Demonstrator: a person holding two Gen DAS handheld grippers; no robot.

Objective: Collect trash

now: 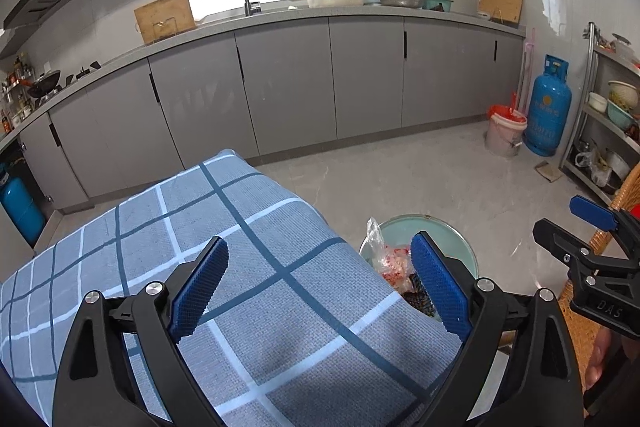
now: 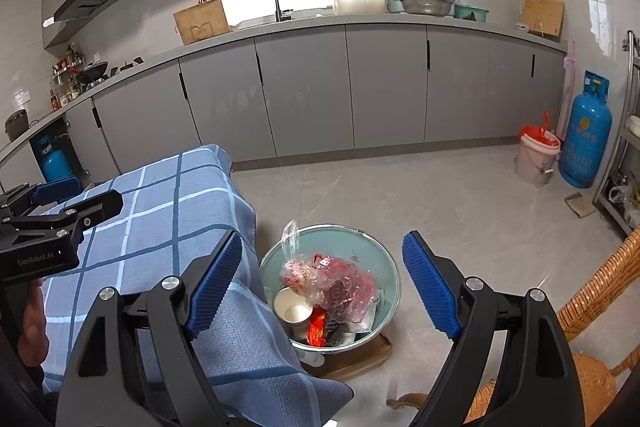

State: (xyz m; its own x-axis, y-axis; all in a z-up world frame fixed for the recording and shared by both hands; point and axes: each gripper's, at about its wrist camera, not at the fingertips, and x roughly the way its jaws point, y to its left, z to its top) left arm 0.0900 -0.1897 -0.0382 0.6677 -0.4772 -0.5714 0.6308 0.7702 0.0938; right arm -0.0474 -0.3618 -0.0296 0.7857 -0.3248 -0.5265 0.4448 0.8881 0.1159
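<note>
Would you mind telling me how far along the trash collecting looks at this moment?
Done: the bin on the floor beside the table already holds a plastic bag, paper cups and wrappers. In hand: nothing; the left gripper and right gripper are both open and empty. Left: no loose trash shows on the checked tablecloth, so little seems to remain, though part of the table is out of view.

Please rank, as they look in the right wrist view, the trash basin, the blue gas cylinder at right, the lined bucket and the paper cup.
1. trash basin, though nearness inflates it
2. blue gas cylinder
3. lined bucket
4. paper cup
</note>
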